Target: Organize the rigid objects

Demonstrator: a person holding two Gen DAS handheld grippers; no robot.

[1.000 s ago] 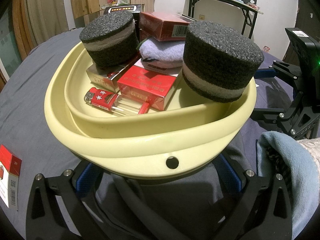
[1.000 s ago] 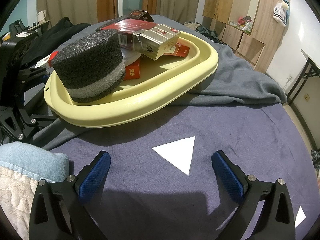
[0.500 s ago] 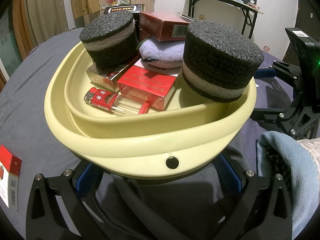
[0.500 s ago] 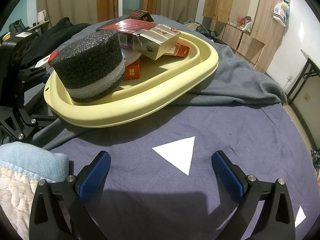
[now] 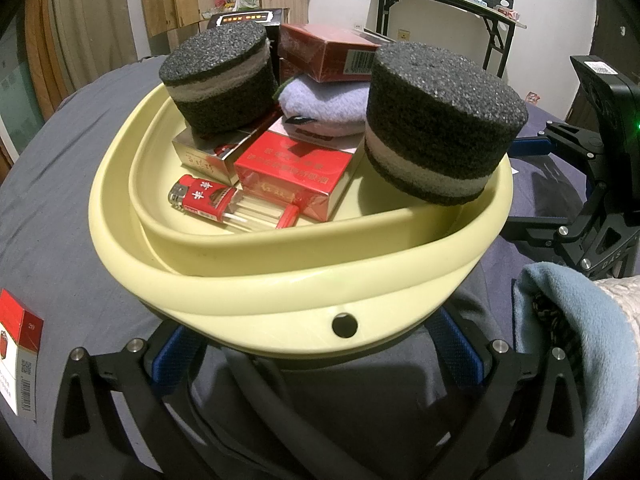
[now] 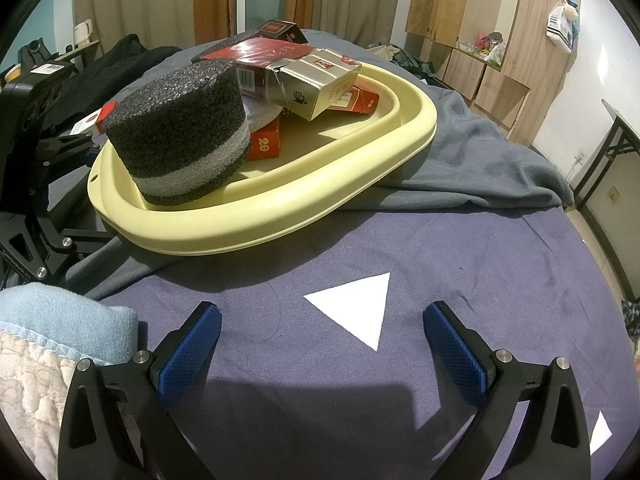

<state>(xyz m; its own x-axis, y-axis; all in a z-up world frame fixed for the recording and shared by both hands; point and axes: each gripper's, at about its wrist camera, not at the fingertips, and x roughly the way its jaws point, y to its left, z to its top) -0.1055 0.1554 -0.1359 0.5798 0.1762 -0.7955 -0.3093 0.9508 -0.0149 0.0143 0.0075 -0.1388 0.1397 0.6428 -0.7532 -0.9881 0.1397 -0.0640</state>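
No change is observed against the pictures from half a second and one second ago: both views match them in every item and position.

The pale yellow basin (image 5: 280,288) sits on the grey blanket (image 6: 480,152), its near rim lying over the tips of the left gripper (image 5: 316,354). That gripper's blue pads (image 5: 166,354) stand wide apart under the rim, clamping nothing.

Inside the basin: two black foam cylinders (image 5: 440,128) with grey bands, one at the back left and one leaning on the right rim; a red cigarette pack (image 5: 292,172); a silver-gold pack (image 5: 204,156) beneath the back cylinder; a red lighter (image 5: 204,198) on the basin floor; a lilac cloth (image 5: 324,98); a dark red box (image 5: 324,52) on top.

A further red-and-white pack (image 5: 20,352) lies on the blanket outside the basin, left of the left gripper.

The right gripper (image 6: 322,344) hovers released over the purple cover, empty, with a white triangle (image 6: 356,306) between its fingers.
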